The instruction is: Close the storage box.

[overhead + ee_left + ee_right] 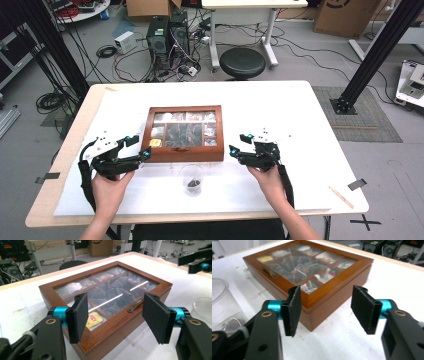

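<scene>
A closed wooden box (184, 133) with a glass lid and several compartments of packets sits mid-table. Its brass latch (135, 305) faces me. In front of it stands a clear plastic cup (192, 180) with something dark at the bottom. My left gripper (139, 148) is at the box's front left corner, open; in the left gripper view (116, 317) that corner of the box (107, 295) lies beyond the gap, pads apart from the wood. My right gripper (239, 143) is open just right of the box's front right corner, and that corner of the box (312, 272) shows past its gap (328, 311).
The box and cup rest on a white mat (300, 120) covering a wooden table. Beyond the far edge are a black stool (242, 62), computer towers (167, 37) with loose cables, and black frame posts (375, 55) at both sides. A wooden stick (341, 197) lies near the mat's right front corner.
</scene>
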`<act>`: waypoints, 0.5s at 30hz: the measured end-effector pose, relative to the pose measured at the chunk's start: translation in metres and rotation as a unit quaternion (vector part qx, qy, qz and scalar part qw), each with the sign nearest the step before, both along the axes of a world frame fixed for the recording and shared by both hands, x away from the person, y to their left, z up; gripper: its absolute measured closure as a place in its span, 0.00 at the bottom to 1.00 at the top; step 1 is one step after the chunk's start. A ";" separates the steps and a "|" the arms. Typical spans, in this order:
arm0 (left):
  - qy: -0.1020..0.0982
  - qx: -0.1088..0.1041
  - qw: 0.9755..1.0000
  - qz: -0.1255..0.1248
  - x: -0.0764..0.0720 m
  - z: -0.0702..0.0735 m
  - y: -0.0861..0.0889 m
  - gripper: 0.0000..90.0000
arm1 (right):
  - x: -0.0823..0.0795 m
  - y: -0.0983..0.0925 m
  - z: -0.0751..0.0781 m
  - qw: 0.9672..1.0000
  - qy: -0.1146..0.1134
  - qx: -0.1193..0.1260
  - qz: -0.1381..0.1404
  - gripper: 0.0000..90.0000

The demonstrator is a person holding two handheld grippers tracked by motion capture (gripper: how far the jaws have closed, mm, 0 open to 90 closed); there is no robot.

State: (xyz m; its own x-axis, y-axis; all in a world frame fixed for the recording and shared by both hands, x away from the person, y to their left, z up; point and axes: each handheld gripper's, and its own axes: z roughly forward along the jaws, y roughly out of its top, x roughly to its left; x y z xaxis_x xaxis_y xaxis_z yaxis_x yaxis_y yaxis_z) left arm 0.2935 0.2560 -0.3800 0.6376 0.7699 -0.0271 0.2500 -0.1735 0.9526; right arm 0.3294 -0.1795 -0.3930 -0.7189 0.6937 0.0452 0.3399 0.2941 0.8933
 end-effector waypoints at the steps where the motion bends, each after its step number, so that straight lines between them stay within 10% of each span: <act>1: -0.002 0.003 1.000 0.001 0.000 0.000 0.000 0.41 | 0.000 -0.004 0.001 1.000 -0.001 0.003 -0.004 0.45; 15: -0.006 0.006 1.000 0.015 0.003 -0.004 0.002 0.38 | 0.001 -0.052 0.011 0.997 -0.019 0.054 -0.061 0.39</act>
State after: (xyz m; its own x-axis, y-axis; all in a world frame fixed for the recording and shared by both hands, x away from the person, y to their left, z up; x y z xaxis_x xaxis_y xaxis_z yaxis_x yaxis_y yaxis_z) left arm 0.2962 0.2584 -0.3844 0.6145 0.7889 -0.0104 0.2446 -0.1780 0.9531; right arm 0.3307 -0.2312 -0.3824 -0.6320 0.7687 0.0985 0.3329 0.1546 0.9302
